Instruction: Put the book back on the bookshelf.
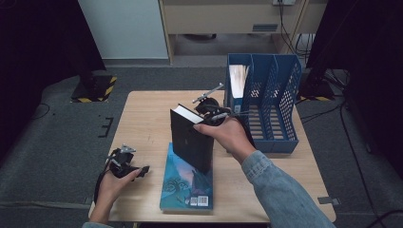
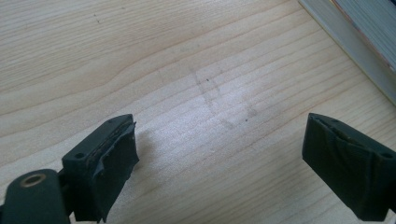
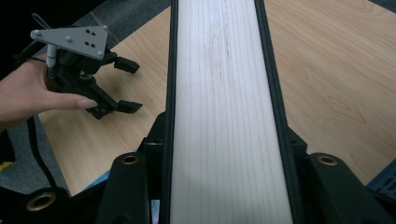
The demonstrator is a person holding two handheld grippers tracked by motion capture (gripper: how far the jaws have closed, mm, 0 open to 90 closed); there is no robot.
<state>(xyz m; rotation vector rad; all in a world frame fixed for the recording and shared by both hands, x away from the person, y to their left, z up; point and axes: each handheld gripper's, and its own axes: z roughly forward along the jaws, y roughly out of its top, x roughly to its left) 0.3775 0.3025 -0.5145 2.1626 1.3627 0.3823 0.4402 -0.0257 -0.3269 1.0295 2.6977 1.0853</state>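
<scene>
Lowest in the high view: teal paperback (image 1: 186,183), flat on the wooden table (image 1: 142,123), spine running up-frame, barcode toward the bottom edge.

Black book (image 1: 190,137): upright at frame centre, standing on the upper end of the paperback, cream page edge on top. Right gripper (image 1: 212,113) is clamped across its thickness near the top; the right gripper view shows a jaw pressed against each black cover, pages (image 3: 224,112) between.

Blue file rack (image 1: 266,102): upper right, just beyond the gripping hand; three slots, the leftmost already holding a book, the other two seemingly free. Slots run up-frame, roughly parallel to the black book's covers. Judgement: the rack lies up and to the right of the held book, so a short carry that way with the book kept upright should serve; the right hand is much the nearer.

Left gripper (image 1: 127,164): lower left, jaws spread wide over bare table, holding nothing.
</scene>
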